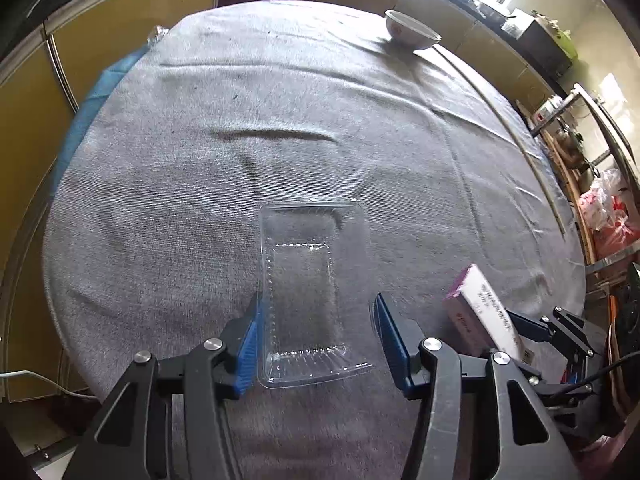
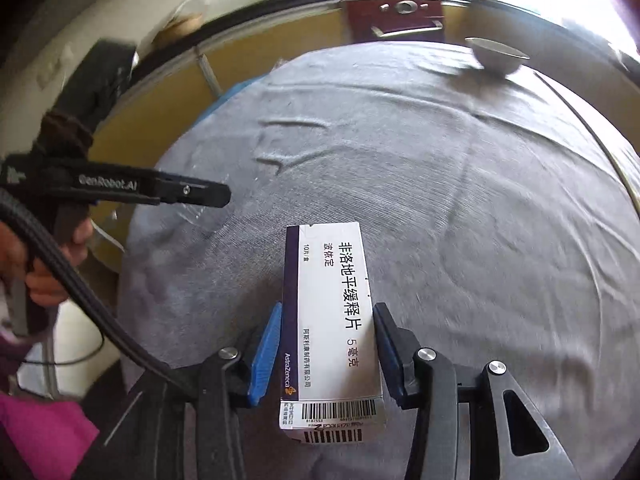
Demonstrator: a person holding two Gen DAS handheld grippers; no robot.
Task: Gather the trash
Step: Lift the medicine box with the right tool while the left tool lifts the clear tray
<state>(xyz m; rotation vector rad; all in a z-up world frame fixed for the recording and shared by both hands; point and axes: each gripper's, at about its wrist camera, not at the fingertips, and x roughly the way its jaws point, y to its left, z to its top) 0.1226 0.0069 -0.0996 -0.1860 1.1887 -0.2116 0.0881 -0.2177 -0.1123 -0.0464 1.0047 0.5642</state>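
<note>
A clear plastic tray (image 1: 308, 288) lies on the grey tablecloth (image 1: 240, 140) between the fingers of my left gripper (image 1: 316, 320). The jaws are close against its two long sides and look shut on it. A white and purple medicine box (image 2: 332, 320) sits between the blue pads of my right gripper (image 2: 326, 332), which is shut on its sides. The same box (image 1: 480, 308) shows at the lower right of the left wrist view, with the right gripper's fingers (image 1: 536, 328) around it. The left gripper's body (image 2: 120, 188) shows at the left of the right wrist view.
A white bowl (image 1: 412, 32) stands at the far edge of the round table; it also shows in the right wrist view (image 2: 496, 56). Yellow cabinets (image 1: 36, 120) lie beyond the table's left side. Shelves and red bags (image 1: 608, 216) stand to the right.
</note>
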